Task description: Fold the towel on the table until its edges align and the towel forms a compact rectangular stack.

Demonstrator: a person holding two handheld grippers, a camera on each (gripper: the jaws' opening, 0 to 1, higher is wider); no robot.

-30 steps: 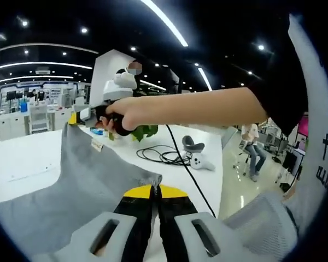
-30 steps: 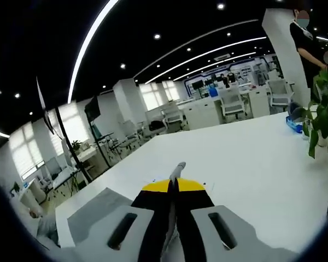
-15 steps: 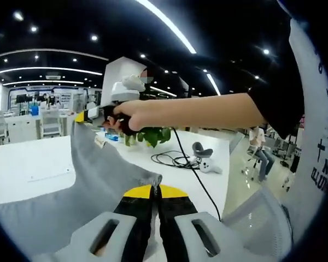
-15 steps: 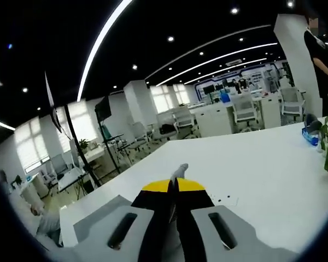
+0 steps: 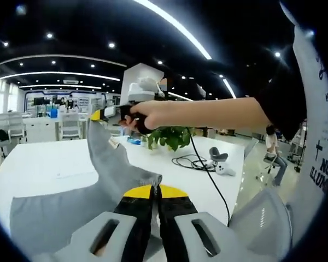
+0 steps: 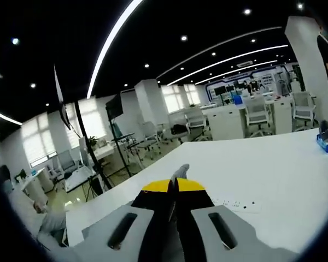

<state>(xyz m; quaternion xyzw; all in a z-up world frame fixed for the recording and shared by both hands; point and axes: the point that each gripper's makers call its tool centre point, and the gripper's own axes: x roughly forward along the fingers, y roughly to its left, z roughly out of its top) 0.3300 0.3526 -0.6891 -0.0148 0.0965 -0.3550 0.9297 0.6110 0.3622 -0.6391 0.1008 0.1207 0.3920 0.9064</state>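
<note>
A grey towel (image 5: 98,188) hangs stretched between both grippers above the white table (image 5: 38,166). My left gripper (image 5: 154,188) is shut on one towel corner, which bunches at its yellow tips. In the left gripper view the right gripper (image 5: 98,115) is held by a hand at upper left, pinching another corner beside a small label (image 5: 114,145). In the right gripper view my right gripper (image 6: 175,184) is shut on the towel, with a small tuft of grey towel (image 6: 180,171) poking out past the tips. The towel's lower edge drapes toward the table.
A potted green plant (image 5: 172,136), a black cable coil (image 5: 192,161) and a white controller (image 5: 221,168) sit on the table at the right. A white strip (image 6: 235,204) lies on the table (image 6: 273,180). Office desks and chairs stand behind. A seated person (image 5: 273,158) is at far right.
Both views have swung across the room as the hands moved. The towel between the grippers has lifted and now hangs steeper, with more of its lower left edge showing. Both grips hold.
</note>
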